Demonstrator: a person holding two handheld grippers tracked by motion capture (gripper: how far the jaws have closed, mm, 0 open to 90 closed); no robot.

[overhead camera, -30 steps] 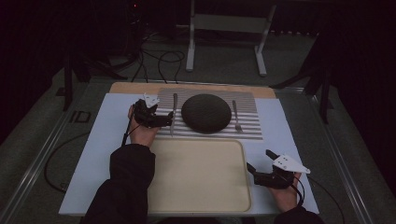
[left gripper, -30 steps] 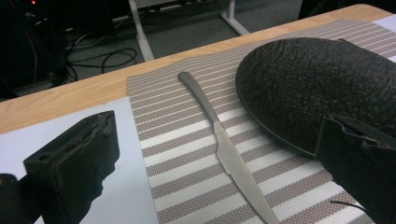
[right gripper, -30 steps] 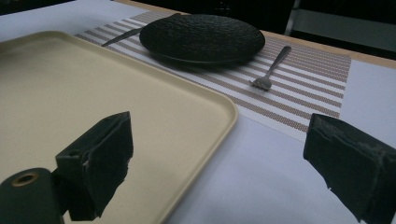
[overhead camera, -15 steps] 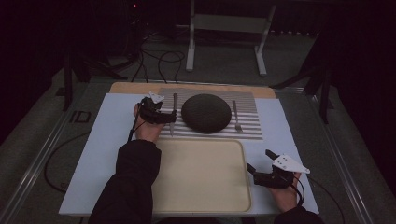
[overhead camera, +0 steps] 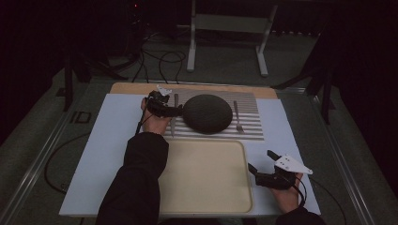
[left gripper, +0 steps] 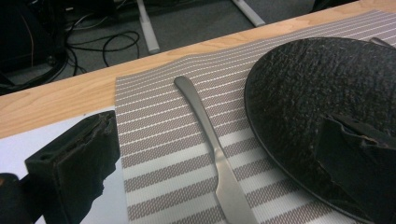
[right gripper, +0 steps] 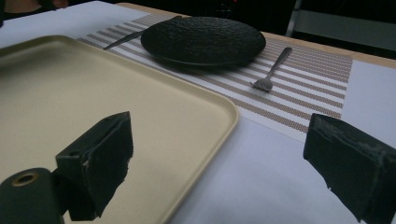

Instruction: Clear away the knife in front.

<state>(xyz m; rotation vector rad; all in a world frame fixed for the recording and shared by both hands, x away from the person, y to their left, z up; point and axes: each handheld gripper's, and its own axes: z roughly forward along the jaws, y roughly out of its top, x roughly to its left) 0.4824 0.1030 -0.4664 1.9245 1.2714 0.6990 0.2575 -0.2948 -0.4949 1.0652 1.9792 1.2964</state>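
We are holding our left tool (overhead camera: pixel 174 111) wide open over the striped placemat (left gripper: pixel 154 140), its jaws straddling the knife (left gripper: pixel 210 140) without touching it, while one jaw is hanging over the near rim of the black plate (left gripper: pixel 317 88). The knife is lying flat on the placemat just beside the plate, handle pointing toward the table's far edge. Our right tool (overhead camera: pixel 263 161) is resting open and empty on the table (right gripper: pixel 261 186), just beside the beige tray (right gripper: pixel 93 88).
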